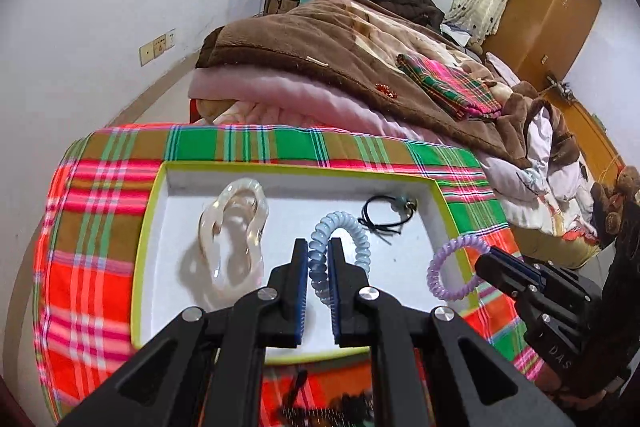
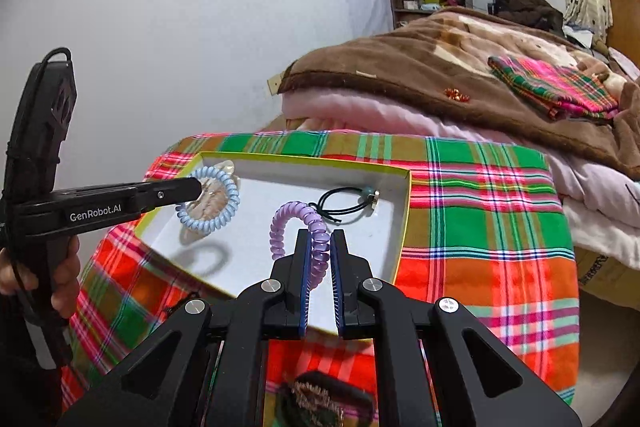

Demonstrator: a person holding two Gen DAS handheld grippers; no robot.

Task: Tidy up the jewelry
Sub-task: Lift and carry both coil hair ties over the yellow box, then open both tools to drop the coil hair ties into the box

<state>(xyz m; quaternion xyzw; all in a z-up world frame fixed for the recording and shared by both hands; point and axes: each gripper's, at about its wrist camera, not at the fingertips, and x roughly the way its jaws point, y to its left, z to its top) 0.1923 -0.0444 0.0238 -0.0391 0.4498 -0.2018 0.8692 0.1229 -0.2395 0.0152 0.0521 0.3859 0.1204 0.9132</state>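
A shallow white box with a yellow-green rim [image 1: 152, 211] [image 2: 404, 211] lies on a plaid cloth. My left gripper [image 1: 319, 247] is shut on a light blue spiral hair tie [image 1: 348, 227] [image 2: 208, 203] and holds it above the box floor. My right gripper [image 2: 319, 241] [image 1: 486, 261] is shut on a purple spiral hair tie [image 2: 290, 223] [image 1: 452, 267] over the box's right side. In the box lie a clear wavy bangle [image 1: 236, 231] and a black cord hair tie with a teal bead [image 1: 384, 215] [image 2: 348, 203].
The plaid cloth [image 1: 88, 227] [image 2: 480, 227] covers a small stand beside a bed with brown and pink blankets [image 1: 340, 67]. A dark brush-like item [image 2: 316, 403] lies on the cloth in front of the box. A folded plaid cloth [image 1: 452, 83] lies on the bed.
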